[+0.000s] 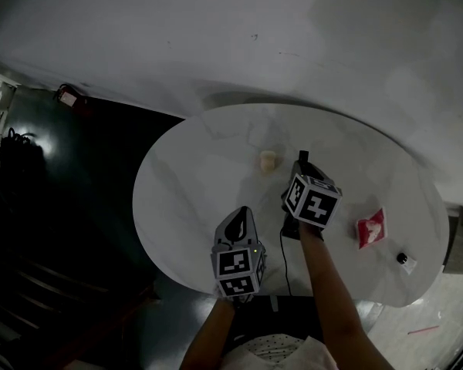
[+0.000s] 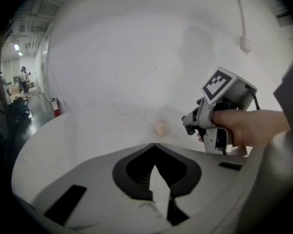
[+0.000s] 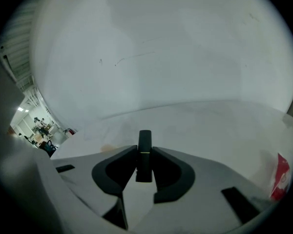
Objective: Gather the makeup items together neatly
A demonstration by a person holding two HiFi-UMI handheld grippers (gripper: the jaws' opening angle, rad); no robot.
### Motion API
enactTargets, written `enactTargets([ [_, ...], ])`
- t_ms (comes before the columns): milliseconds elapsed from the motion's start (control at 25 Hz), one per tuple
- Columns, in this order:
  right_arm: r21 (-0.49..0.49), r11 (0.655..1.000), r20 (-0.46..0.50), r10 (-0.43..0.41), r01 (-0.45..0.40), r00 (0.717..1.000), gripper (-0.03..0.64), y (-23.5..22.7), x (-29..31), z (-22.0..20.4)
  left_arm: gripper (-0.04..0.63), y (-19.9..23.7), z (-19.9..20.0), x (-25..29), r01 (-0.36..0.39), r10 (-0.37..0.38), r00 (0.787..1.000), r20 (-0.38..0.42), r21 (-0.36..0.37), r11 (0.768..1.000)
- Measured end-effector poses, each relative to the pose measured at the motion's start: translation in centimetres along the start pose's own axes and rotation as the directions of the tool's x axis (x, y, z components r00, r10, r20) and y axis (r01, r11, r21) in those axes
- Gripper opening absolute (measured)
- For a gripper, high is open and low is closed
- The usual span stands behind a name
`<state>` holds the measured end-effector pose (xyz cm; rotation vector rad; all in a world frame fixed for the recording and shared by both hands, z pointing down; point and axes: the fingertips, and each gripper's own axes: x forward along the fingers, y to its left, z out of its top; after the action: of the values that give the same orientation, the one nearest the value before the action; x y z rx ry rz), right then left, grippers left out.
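Right gripper view shows the right gripper (image 3: 144, 149) clamped on a slim black tube with a thin gold band (image 3: 144, 161). The tube stands upright between the pads, above the white oval table (image 3: 210, 126). The left gripper (image 2: 154, 146) has its jaw tips together with nothing between them. Just beyond those tips, at frame centre, a small round beige puff (image 2: 161, 127) lies on the table. A red-and-white sachet (image 1: 371, 228) lies at the right in the head view. A small black-and-white item (image 1: 405, 260) sits near the table's lower-right edge. Both are well apart from the puff.
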<state>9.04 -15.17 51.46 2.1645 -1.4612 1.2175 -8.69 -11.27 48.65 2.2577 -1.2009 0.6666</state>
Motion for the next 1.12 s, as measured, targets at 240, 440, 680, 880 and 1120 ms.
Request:
enactTargets([
  [240,0.037,0.998,-0.067,-0.049,0.052,0.997,0.118,0.0,1.8,-1.8,0.035,1.0,-0.4,0.3,-0.025,0.025,1.000,-0.016,0.002,1.000],
  [440,0.041,0.994,-0.092,-0.093,0.098,0.991,0.118,-0.2,2.5,-2.7,0.035,1.3,-0.4,0.2,-0.030,0.030,0.999,-0.022,0.011,1.000],
  [680,0.047,0.992,-0.078,-0.112,0.116,0.991,0.120,-0.1,2.6,-2.7,0.035,1.4,-0.8,0.3,-0.034,0.034,0.999,-0.032,0.007,0.999],
  [880,0.051,0.992,-0.087,-0.106,0.111,0.991,0.126,0.1,2.7,-2.8,0.035,1.3,-0.7,0.3,-0.028,0.028,0.999,-0.027,0.007,1.000],
  [1120,0.072,0.992,-0.078,-0.102,0.108,0.992,0.127,0.1,2.7,-2.8,0.035,1.3,-1.0,0.0,-0.034,0.034,0.999,-0.032,0.004,0.999],
])
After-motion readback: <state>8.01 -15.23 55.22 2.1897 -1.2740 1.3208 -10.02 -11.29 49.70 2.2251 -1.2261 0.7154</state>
